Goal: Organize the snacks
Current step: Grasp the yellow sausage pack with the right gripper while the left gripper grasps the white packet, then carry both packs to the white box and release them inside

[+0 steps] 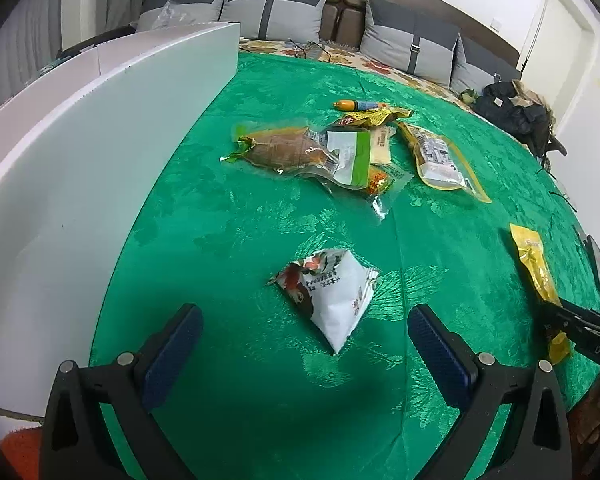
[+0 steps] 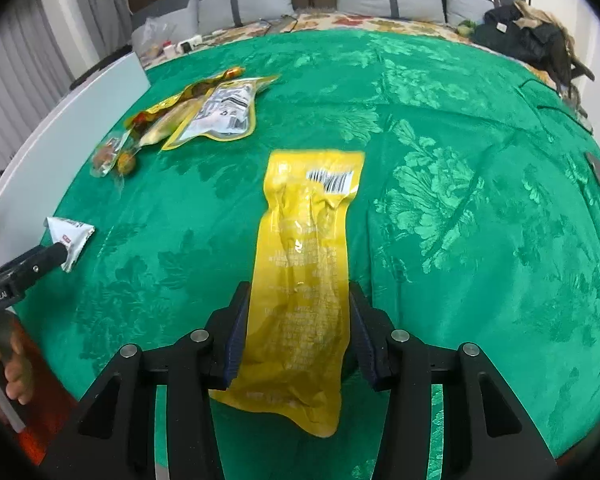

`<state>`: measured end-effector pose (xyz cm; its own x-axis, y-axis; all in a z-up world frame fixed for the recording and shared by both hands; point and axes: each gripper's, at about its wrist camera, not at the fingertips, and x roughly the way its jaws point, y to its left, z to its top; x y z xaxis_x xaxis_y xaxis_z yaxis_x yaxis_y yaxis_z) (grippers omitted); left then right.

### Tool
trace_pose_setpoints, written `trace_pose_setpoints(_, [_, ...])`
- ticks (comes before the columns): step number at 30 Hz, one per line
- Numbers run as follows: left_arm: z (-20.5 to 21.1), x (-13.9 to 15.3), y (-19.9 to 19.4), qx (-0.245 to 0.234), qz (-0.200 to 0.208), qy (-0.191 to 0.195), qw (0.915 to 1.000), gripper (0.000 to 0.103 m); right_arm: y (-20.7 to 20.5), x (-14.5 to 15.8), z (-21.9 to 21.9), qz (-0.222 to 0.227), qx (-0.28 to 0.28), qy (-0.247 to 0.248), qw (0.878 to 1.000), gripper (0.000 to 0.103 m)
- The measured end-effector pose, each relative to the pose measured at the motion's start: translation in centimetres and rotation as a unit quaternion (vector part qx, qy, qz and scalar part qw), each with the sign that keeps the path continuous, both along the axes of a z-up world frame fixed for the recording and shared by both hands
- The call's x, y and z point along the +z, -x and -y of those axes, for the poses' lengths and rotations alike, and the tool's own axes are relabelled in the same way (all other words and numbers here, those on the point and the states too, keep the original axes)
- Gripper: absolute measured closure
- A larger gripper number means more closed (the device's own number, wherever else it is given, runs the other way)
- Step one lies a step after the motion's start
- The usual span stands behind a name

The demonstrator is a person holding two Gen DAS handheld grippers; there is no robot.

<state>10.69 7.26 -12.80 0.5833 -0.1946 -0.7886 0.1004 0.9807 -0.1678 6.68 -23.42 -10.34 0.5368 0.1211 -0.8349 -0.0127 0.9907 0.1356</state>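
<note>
Right gripper (image 2: pixel 298 320): closed on a long yellow plastic snack pouch (image 2: pixel 304 264), blue pads (image 2: pixel 238 332) pressing on its two long edges. Jaws about half closed, pouch lifted off the green patterned tablecloth (image 2: pixel 440 128), barcode end pointing away, lower end hanging loose below the fingers. Same yellow pouch (image 1: pixel 536 268) visible in the left wrist view at the far right edge, held by the black fingers of the right gripper (image 1: pixel 556 320).

Left gripper (image 1: pixel 304 348): jaws wide apart, nothing between the blue pads (image 1: pixel 172 352). Just ahead of it, a small white triangular snack packet with a red and brown print (image 1: pixel 332 292), lying flat on the cloth, not touched by either finger. In the right wrist view, same packet (image 2: pixel 70 240) at the left edge, partly behind one black finger of the left gripper.

Further away on the cloth, a heap of snacks: a clear vacuum pack with brown meat and a green-white label (image 1: pixel 300 152), a yellow-edged clear pouch with a white label (image 1: pixel 440 156) beside it on the right, a small orange sausage stick (image 1: pixel 356 105) behind, some smaller wrappers under and between them, hard to tell apart.

Along the left side of the table, a tall white board wall (image 1: pixel 100 128), standing upright; cannot tell whether part of a box. Behind the table, a bed with grey cushions (image 1: pixel 276 12) and a dark jacket (image 1: pixel 512 108) at the right.
</note>
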Motion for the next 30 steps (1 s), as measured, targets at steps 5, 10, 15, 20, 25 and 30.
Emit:
trace_pose_setpoints(5, [0.2, -0.4, -0.6, 0.005, -0.005, -0.007, 1.0, 0.003, 0.3, -0.1, 0.0, 0.0, -0.001, -0.002, 1.0, 0.052])
trace_pose_setpoints(10, [1.6, -0.7, -1.1, -0.004, 0.004, -0.049, 0.9988, 0.022, 0.4, -0.1, 0.2, -0.004, -0.004, -0.015, 1.0, 0.044])
trace_pose_setpoints(15, [1.9, -0.5, -1.2, -0.018, 0.012, -0.046, 0.9987, 0.052, -0.7, 0.3, 0.4, -0.024, -0.013, -0.031, 0.999, 0.038])
trace_pose_setpoints(20, [0.9, 0.0, -1.2, -0.017, 0.009, -0.011, 0.9997, 0.057, -2.8, 0.3, -0.3, -0.057, -0.006, -0.011, 0.998, 0.034])
trace_pose_setpoints(25, [0.4, 0.9, -0.9, -0.02, 0.02, 0.006, 0.9996, 0.057, -3.1, 0.4, -1.2, -0.071, -0.003, 0.013, 0.997, 0.034])
trace_pose_setpoints(30, [0.0, 1.6, -0.5, -0.025, 0.028, 0.02, 0.9991, 0.057, -2.4, 0.3, -1.4, -0.079, -0.002, 0.023, 0.997, 0.053])
